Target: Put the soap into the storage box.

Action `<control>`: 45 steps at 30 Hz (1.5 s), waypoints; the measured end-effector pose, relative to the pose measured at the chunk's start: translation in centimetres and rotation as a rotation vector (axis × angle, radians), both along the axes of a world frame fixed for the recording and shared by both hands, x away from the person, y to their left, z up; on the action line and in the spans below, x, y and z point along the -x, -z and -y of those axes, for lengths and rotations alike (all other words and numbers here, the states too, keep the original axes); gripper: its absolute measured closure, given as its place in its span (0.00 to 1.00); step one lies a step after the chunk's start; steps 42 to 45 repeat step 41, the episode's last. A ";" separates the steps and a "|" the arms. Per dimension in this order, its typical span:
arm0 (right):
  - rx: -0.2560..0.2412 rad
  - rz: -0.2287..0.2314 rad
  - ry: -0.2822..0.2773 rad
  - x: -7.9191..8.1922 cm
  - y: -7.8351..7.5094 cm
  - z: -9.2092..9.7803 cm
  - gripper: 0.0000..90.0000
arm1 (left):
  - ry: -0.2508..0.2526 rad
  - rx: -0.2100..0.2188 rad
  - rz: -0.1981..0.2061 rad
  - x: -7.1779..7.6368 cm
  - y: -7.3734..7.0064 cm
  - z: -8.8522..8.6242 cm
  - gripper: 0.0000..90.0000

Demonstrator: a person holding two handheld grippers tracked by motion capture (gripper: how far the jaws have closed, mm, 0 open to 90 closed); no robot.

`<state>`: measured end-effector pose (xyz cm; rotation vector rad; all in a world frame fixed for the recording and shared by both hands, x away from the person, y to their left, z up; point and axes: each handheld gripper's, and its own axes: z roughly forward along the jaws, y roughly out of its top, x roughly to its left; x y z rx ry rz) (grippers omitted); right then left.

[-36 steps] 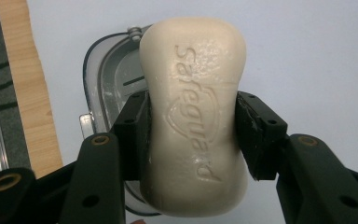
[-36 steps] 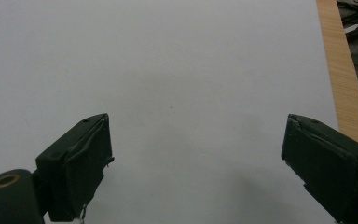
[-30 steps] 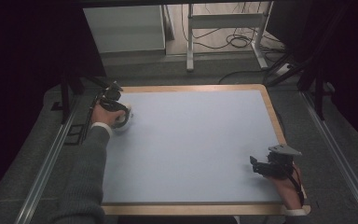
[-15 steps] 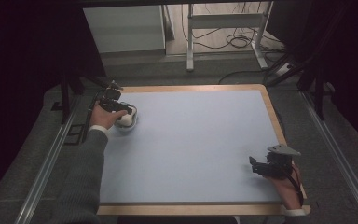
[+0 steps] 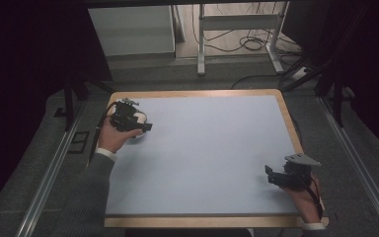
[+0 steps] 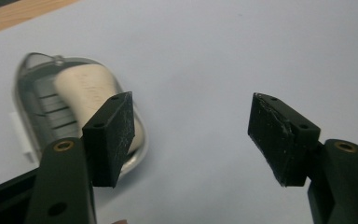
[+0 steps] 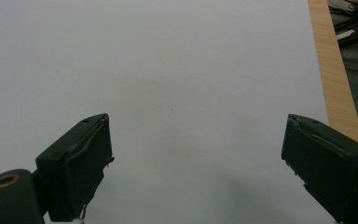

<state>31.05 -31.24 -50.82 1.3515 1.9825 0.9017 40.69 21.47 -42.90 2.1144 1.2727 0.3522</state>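
1. The table (image 5: pixel 207 163), wood-edged with a pale blue mat, is bare apart from one item up around 10 o'clock.
2. The left gripper (image 5: pixel 137 127) sits right by that item with its jaws spread wide, nothing between them. In the left gripper view one jaw overlaps the item's near end, so it's lined up beside it rather than around it.
3. The right gripper (image 5: pixel 274 177) is parked down at 4 o'clock, jaws also wide and empty.
4. The soap dish (image 6: pixel 74 112) is a clear oval tray with a cream bar in it. In the left gripper view its long axis runs roughly 11 to 5, narrower end at 11.
5. Progress-wise I'd say it's barely started: no grab yet, the dish still needs clamping and moving.
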 end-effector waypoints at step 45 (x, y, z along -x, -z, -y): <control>0.020 -0.003 -0.004 0.3 0.2 -0.5 0.09 | 0.001 0.066 0.061 12.3 9.4 -2.4 0.34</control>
